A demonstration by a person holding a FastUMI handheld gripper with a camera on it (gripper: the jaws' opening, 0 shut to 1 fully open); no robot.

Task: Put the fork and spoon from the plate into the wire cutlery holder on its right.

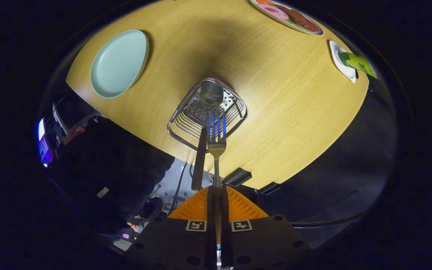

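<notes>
Fork [216, 142] clamped by its handle between the gripper [218, 189] fingers, which are pressed together on it; tines point ahead, out over the wire cutlery holder [186, 120]. Fork tips overlap the holder's near rim; cannot tell whether they are inside it yet. Spoon [210, 94] already stands in the holder, bowl up, dark handle slanting back toward the fingers, just left of the fork. Holder sits on a round wooden table [276, 112]. Pale green plate [118, 63] lies bare, well to the holder's left. Beyond to the right, at the table's far edge: a patterned plate [287, 15] and a small white dish [342, 63] with a green packet [358, 63].
</notes>
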